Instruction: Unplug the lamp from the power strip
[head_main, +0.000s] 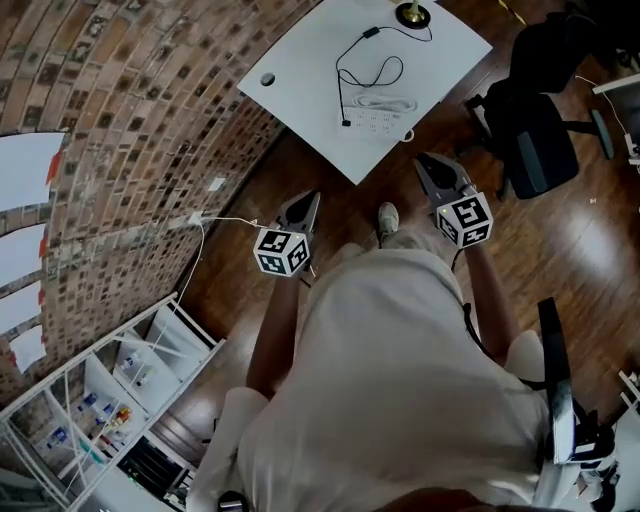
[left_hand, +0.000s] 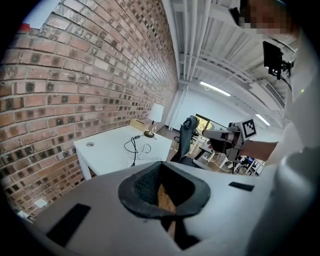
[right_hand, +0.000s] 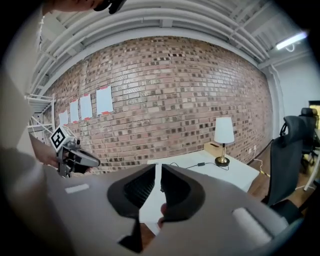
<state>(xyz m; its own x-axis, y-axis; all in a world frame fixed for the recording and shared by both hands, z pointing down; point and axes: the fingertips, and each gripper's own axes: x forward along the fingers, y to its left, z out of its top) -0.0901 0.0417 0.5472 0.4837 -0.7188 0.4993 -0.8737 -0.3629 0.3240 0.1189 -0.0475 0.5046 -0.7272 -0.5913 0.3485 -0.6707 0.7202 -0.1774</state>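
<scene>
The lamp (head_main: 412, 14) stands at the far corner of a white table (head_main: 300, 60); its white shade shows in the left gripper view (left_hand: 156, 114) and the right gripper view (right_hand: 224, 131). A black cord (head_main: 345, 85) loops across the tabletop to a white power strip (head_main: 378, 122). Whether the plug sits in the strip is too small to tell. My left gripper (head_main: 308, 197) (left_hand: 162, 165) and right gripper (head_main: 425, 160) (right_hand: 159, 167) hang in the air well short of the table. Both have their jaws together and hold nothing.
A brick wall (head_main: 130, 120) runs along the left. A black office chair (head_main: 535, 140) stands to the right of the table on the wooden floor. White wire shelving (head_main: 110, 390) sits at lower left. A thin white cable (head_main: 215, 218) hangs by the wall.
</scene>
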